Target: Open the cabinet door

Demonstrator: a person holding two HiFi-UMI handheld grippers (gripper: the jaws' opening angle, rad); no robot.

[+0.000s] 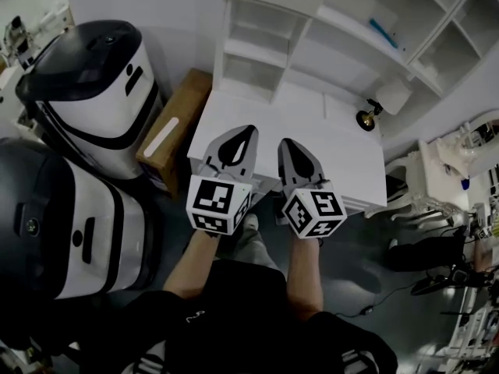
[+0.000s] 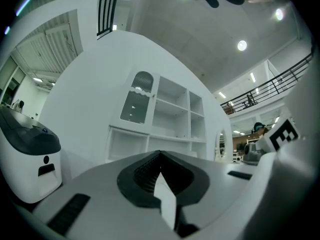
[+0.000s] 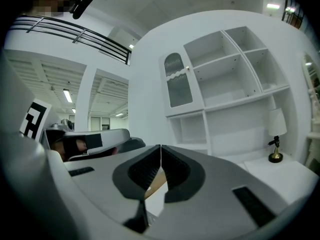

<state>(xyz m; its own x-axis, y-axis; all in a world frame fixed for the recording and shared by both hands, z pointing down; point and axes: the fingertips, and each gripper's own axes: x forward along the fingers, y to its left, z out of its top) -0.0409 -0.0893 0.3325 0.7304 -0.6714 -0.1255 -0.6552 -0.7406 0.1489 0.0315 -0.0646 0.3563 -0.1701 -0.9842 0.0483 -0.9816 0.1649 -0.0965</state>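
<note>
The white cabinet door (image 3: 178, 86), with its arched glass pane ribbed at the top, closes the upper left compartment of the white shelf unit (image 3: 225, 84). That unit stands at the back of the white counter (image 1: 312, 107). The door sits flush in its frame, with a small knob (image 3: 187, 68) on its right edge. What lies behind the glass cannot be made out. In the head view a small blue thing (image 1: 382, 31) lies on an open shelf to the right of the door, too small to identify.

The door is ahead of and above both hand-held grippers, well apart from them and slightly left of where each points.

The left hand-held gripper (image 1: 249, 129) and the right hand-held gripper (image 1: 285, 142) are held side by side over the near edge of the counter, roughly level and aimed at the shelf unit. On each, the jaws are closed tip to tip with nothing between them, and neither touches anything.

Ahead and to the right of the right hand-held gripper, a small table lamp with a white shade (image 1: 390, 97) stands on the counter. To the left of the left hand-held gripper, a brown wooden box (image 1: 175, 127) sits beside the counter. Farther left stand two rounded white-and-black machines (image 1: 101, 92).
</note>
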